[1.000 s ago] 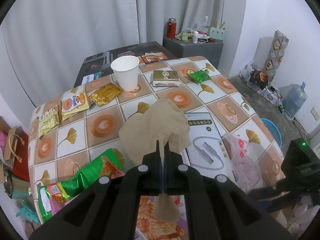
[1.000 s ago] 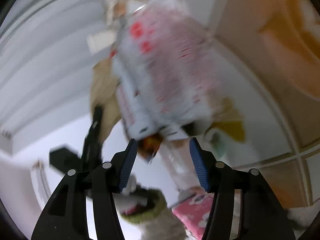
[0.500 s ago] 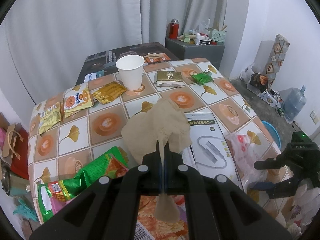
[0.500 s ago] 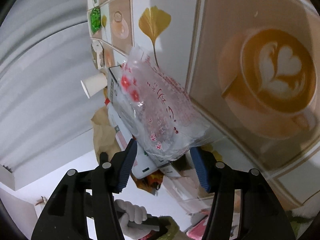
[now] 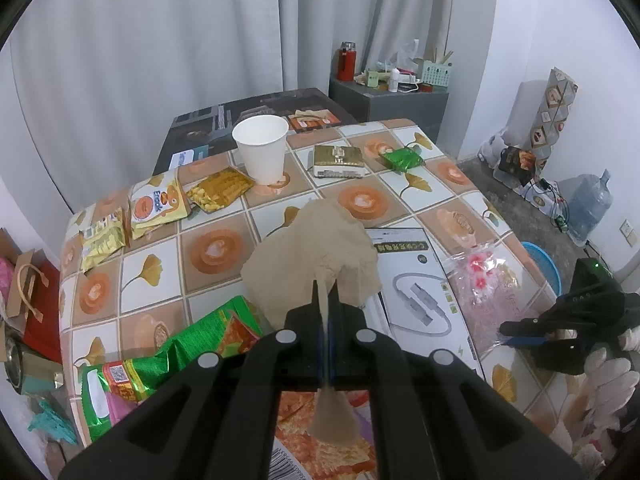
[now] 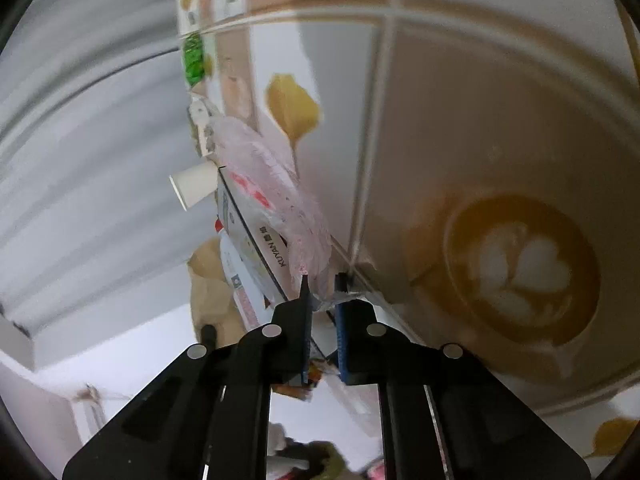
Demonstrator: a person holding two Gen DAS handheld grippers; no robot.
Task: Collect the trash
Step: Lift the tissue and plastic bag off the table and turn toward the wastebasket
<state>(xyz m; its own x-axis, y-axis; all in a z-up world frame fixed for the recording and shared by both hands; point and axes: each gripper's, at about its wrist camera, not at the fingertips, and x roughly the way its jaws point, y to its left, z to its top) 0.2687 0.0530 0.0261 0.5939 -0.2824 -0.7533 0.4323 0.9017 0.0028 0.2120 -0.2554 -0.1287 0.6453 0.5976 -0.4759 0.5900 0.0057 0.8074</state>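
My left gripper (image 5: 325, 286) is shut on a crumpled brown paper napkin (image 5: 316, 252), held above the tiled tablecloth (image 5: 152, 268). A clear plastic bag with red flowers (image 5: 484, 280) lies at the table's right edge, partly on a white cable box (image 5: 416, 280). In the left wrist view my right gripper (image 5: 516, 330), in a gloved hand, reaches that bag's near edge. In the right wrist view my right gripper (image 6: 322, 284) is closing, with the crumpled edge of the clear plastic bag (image 6: 276, 184) pinched between its blue pads.
A white paper cup (image 5: 262, 148), a gold packet (image 5: 338, 160), a small green packet (image 5: 402, 158), yellow snack packets (image 5: 160, 204) and a green wrapper (image 5: 188, 340) lie on the table. Beyond the right edge are a blue basin (image 5: 546, 264) and a water jug (image 5: 590, 208).
The right gripper's jaws went from wide apart around the bag to nearly together on its edge, and it moved closer to the table. The left gripper and napkin stayed put.
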